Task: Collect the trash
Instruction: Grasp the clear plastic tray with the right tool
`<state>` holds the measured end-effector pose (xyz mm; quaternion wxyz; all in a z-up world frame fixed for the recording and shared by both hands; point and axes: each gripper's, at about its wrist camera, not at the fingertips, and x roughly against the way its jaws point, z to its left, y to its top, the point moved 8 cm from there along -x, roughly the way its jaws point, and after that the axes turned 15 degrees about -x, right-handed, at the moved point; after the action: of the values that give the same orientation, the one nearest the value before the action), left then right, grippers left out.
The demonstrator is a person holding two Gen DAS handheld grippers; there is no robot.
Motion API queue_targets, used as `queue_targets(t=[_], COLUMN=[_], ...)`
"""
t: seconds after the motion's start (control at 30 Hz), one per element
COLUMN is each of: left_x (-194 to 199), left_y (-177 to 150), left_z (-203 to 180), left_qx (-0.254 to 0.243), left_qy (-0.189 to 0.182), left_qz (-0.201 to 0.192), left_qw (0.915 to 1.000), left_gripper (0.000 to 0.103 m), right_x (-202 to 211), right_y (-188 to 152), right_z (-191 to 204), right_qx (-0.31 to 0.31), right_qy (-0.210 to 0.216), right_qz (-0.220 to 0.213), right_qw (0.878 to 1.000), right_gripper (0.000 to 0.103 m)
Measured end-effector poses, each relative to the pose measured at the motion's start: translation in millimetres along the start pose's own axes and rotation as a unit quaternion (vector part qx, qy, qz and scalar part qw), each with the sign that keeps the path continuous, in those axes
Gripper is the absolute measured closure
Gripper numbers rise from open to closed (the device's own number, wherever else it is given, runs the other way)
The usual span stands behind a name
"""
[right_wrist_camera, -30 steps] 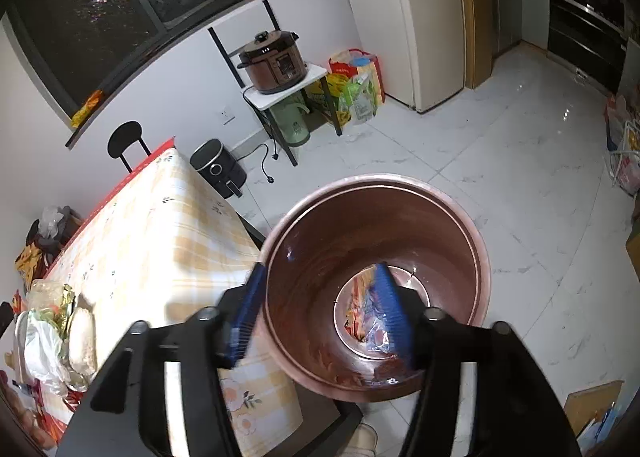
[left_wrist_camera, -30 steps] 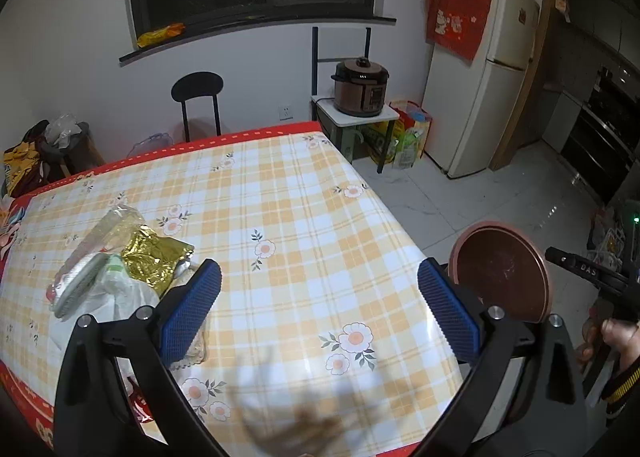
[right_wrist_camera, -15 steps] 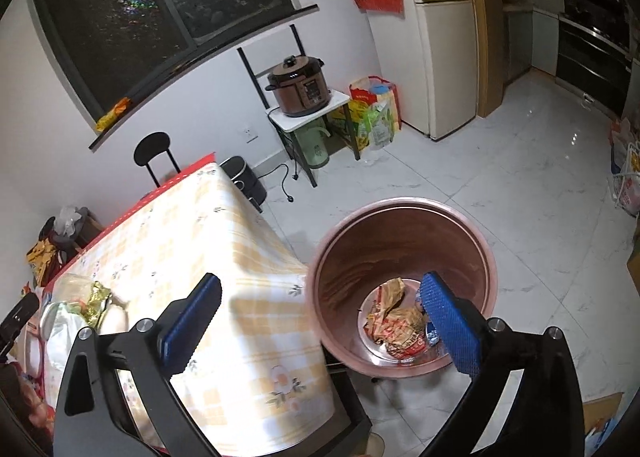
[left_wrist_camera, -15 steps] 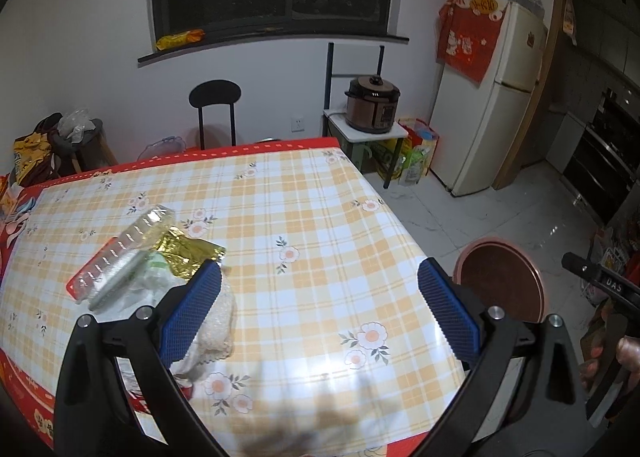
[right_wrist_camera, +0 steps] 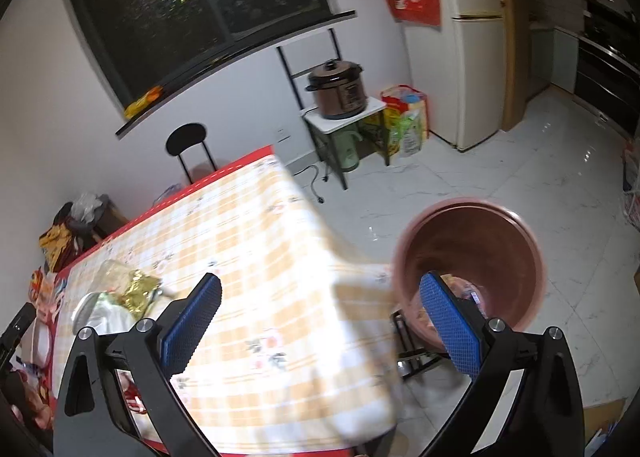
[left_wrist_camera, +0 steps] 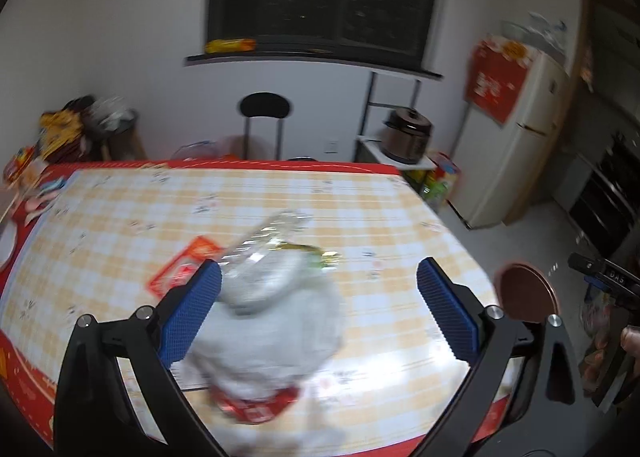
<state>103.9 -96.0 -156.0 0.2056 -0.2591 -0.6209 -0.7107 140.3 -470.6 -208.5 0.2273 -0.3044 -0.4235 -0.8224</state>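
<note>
Left wrist view showed the left gripper (left_wrist_camera: 318, 307) with its blue jaws spread wide, nothing pressed between them; it hung over a blurred heap of trash (left_wrist_camera: 272, 297) lying on the checked tablecloth (left_wrist_camera: 400, 225): a crumpled white bag, a clear wrapper, a gold foil scrap and a flat red packet beside it; the heap sat between the jaws in the picture, untouched as far as I could tell; off the table's right corner stood the brown bin (left_wrist_camera: 526, 293) on the floor. Right wrist view showed the right gripper (right_wrist_camera: 320, 325) also wide open and empty, above the table's corner; the bin (right_wrist_camera: 472, 257) stood just beside the table with some wrappers at its bottom; the trash heap (right_wrist_camera: 116, 297) lay far left on the cloth.
</note>
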Motion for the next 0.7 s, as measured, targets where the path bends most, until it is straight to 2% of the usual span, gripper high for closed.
queue_targets(t=[0.2, 0.27, 0.33, 0.5, 0.57, 0.7], left_x=[3.4, -0.1, -2.7, -9.6, -16.0, -26.6], left_y=[-36.3, -49.9, -58.6, -72.2, -74.9, -83.8], left_z=[97.7, 129.7, 149.5, 190.4, 203.1, 222.4], left_qx=[0.047, 0.07, 0.083, 0.093, 0.093, 0.097], left_qy=[0.032, 0.036, 0.034, 0.024, 0.015, 0.001], left_qz=[0.014, 0.023, 0.027, 0.027, 0.027, 0.033], left_qw=[0.9983, 0.9967, 0.9956, 0.995, 0.9952, 0.9948], left_gripper=[0.008, 0.011, 0.018, 0.02, 0.021, 0.026], right_x=[-15.3, -20.7, -27.4, -52.7, -66.6, -93.8], right_y=[-32.2, -44.0, -56.0, -89.6, -107.4, -126.1], right_z=[74.2, 103.1, 133.3, 209.3, 244.0, 287.2], right_qx=[0.031, 0.044, 0.054, 0.067, 0.075, 0.08], right_qy=[0.021, 0.031, 0.043, 0.066, 0.069, 0.064], right_qz=[0.033, 0.044, 0.06, 0.108, 0.129, 0.157], right_qw=[0.999, 0.998, 0.996, 0.99, 0.986, 0.982], right_gripper=[0.005, 0.005, 0.005, 0.005, 0.005, 0.008])
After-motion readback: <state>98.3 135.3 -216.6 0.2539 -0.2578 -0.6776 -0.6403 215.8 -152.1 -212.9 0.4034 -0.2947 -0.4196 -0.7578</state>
